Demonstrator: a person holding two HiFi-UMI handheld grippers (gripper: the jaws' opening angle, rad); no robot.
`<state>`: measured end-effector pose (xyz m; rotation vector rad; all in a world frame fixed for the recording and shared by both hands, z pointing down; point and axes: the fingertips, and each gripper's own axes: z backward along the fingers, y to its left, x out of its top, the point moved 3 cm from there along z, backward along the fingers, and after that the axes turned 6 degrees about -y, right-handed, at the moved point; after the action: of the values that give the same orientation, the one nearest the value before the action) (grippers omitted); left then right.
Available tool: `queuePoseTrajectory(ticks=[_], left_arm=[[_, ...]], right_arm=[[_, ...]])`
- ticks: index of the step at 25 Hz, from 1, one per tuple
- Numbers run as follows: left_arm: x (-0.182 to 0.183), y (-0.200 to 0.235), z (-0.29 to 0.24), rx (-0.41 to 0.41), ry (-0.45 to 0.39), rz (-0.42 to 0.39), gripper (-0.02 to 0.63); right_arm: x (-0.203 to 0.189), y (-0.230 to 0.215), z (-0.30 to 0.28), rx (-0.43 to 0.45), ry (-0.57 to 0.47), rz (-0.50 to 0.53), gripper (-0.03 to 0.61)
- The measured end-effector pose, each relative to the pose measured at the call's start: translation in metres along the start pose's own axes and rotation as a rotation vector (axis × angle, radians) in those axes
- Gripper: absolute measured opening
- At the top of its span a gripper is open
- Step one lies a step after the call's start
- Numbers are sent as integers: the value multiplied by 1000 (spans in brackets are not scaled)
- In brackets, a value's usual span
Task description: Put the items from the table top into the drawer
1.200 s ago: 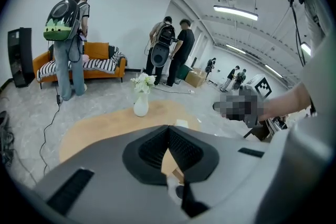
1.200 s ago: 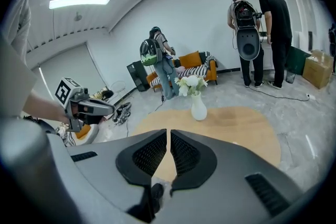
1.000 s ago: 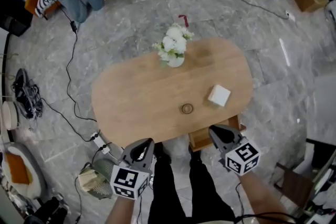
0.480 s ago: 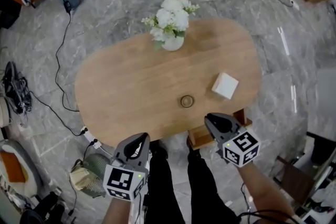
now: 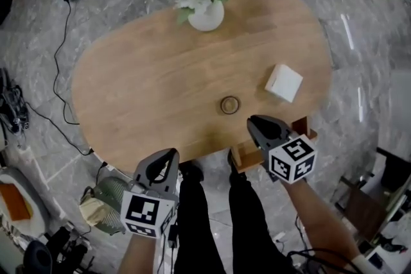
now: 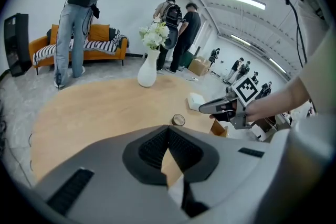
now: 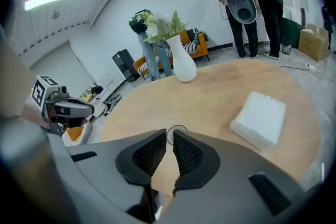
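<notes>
Left hand-held gripper (image 5: 168, 154) hangs off the table (image 5: 141, 86), below the left part of its near edge. Its jaws are together and nothing is in them. It is well apart from both loose items. At the far edge, about mid-length, stands a white vase of white flowers (image 5: 207, 16). A small round brown ring-shaped item (image 5: 230, 104) lies flat close to the near edge, right of centre. Right hand-held gripper (image 5: 252, 119) is at the near edge just beside it, jaws all but shut with only a thin slit between the pads, holding nothing. The ring sits just beyond the tips and slightly left, and in the right gripper view it is straight ahead on the jaw line. It is round, so it has no long axis to line up with. Further right, toward the right end, a white square pack (image 5: 284, 83), possibly napkins, lies flat, turned corner-on to the near edge. The right hand is clearly nearer to both items. The wooden drawer (image 5: 246, 157) juts out from under the near edge beneath the right hand-held gripper and looks pulled out. Judgement: jaws must part before any pick. No brand or writing is legible, only black-and-white square patterns on each marker cube (image 5: 290, 160).
</notes>
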<state>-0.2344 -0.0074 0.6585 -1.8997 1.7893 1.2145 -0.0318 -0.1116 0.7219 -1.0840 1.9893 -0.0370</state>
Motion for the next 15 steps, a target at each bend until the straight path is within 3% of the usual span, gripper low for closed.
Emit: queuePoseTrajectory(ticks=[11, 15], left_arm=[[-4, 9, -21, -22, -25, 43, 2], [-8, 10, -23, -45, -11, 48, 2]], right_arm=[[-32, -22, -51, -95, 69, -97, 95], [-38, -27, -65, -98, 100, -181, 103]])
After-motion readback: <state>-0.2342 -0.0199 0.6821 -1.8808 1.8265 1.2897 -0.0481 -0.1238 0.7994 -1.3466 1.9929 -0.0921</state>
